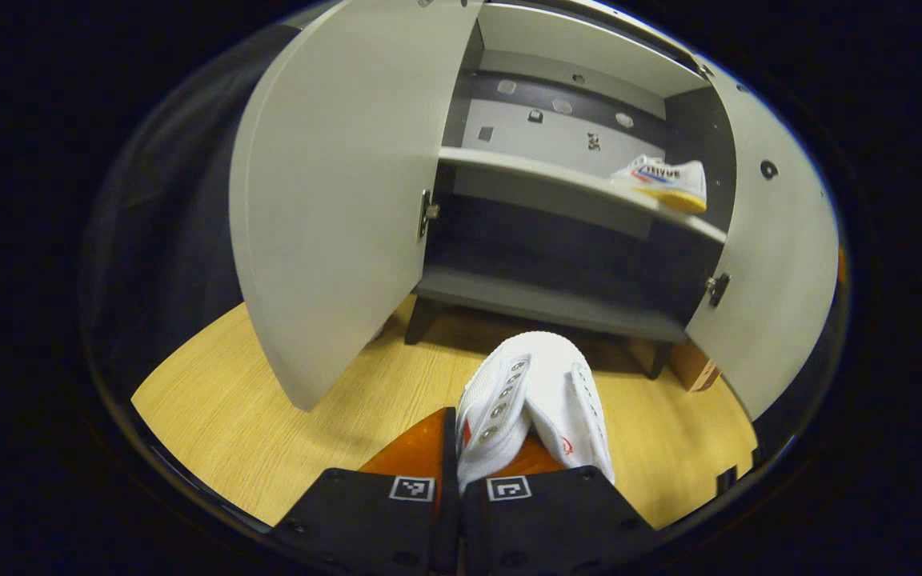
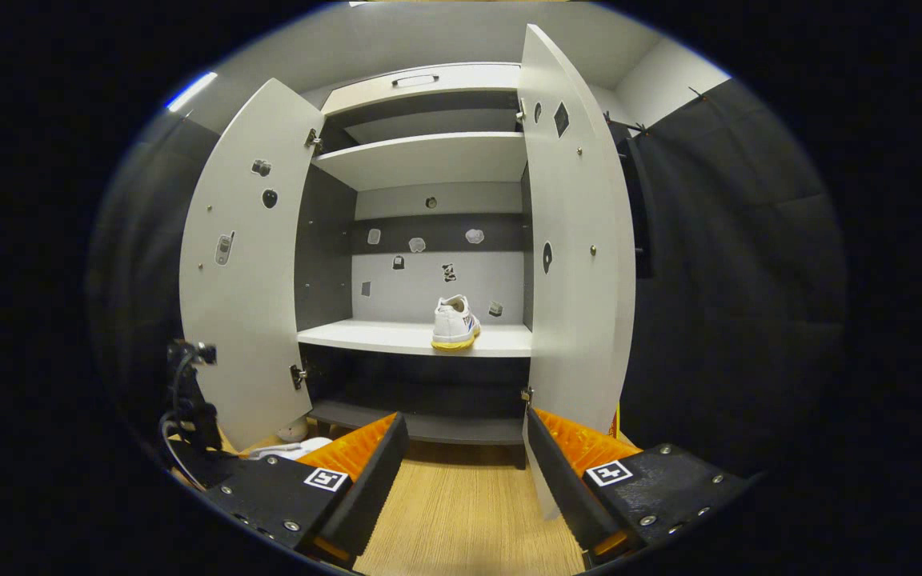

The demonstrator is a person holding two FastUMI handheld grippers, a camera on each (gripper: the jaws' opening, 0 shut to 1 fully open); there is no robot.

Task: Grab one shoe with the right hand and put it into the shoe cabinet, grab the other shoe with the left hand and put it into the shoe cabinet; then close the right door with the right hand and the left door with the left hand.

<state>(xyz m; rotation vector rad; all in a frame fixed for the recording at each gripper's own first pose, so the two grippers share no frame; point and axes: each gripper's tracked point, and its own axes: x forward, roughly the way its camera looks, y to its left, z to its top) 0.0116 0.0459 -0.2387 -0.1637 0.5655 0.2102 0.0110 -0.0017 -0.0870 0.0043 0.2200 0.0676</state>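
Note:
In the left gripper view my left gripper is shut on a white shoe, pinching its collar; the shoe's toe points toward the cabinet above the wooden floor. A second white shoe with a yellow sole stands on the cabinet's middle shelf at its right end. In the right gripper view that same shoe rests on the shelf, heel toward me. My right gripper is open and holds nothing, low in front of the cabinet. The left gripper shows at the lower left, with part of the white shoe.
The cabinet's two doors stand wide open: left door, right door. A dark bottom shelf lies below the middle one. Wooden floor stretches in front. Black cloth walls flank the cabinet.

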